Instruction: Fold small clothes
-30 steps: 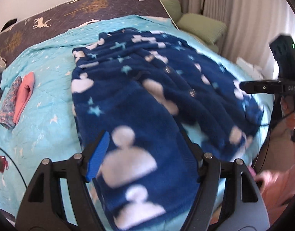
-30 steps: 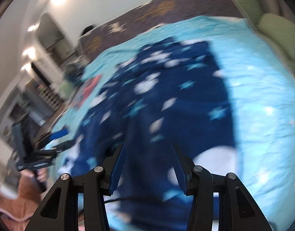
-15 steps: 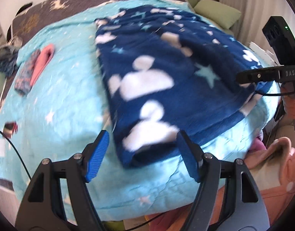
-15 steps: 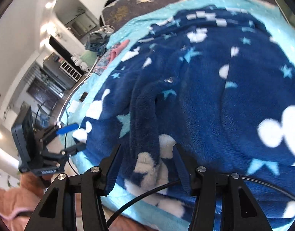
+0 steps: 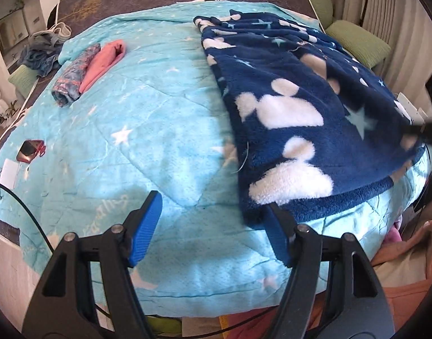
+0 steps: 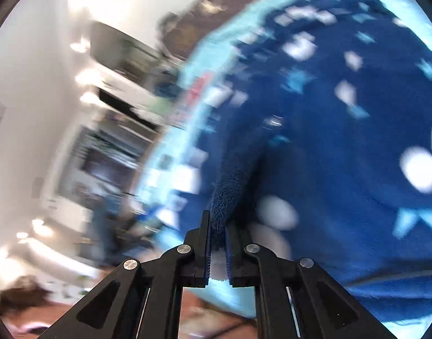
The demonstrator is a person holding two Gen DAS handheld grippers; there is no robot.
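Through the left wrist camera we see our left gripper (image 5: pixel 213 223) spread wide and empty, its right finger at the near-left corner of the navy fleece garment (image 5: pixel 298 107), which lies on the right half of the turquoise bedspread (image 5: pixel 137 130). Through the blurred right wrist camera, our right gripper (image 6: pixel 218 226) is clenched on a fold of the garment's (image 6: pixel 343 130) near edge.

Left of the navy fleece garment (image 5: pixel 300 118) the turquoise quilt (image 5: pixel 159 141) lies bare and passable; farther left sit two folded pieces (image 5: pixel 86 70) (rolled side by side) and a red phone (image 5: pixel 31 151).
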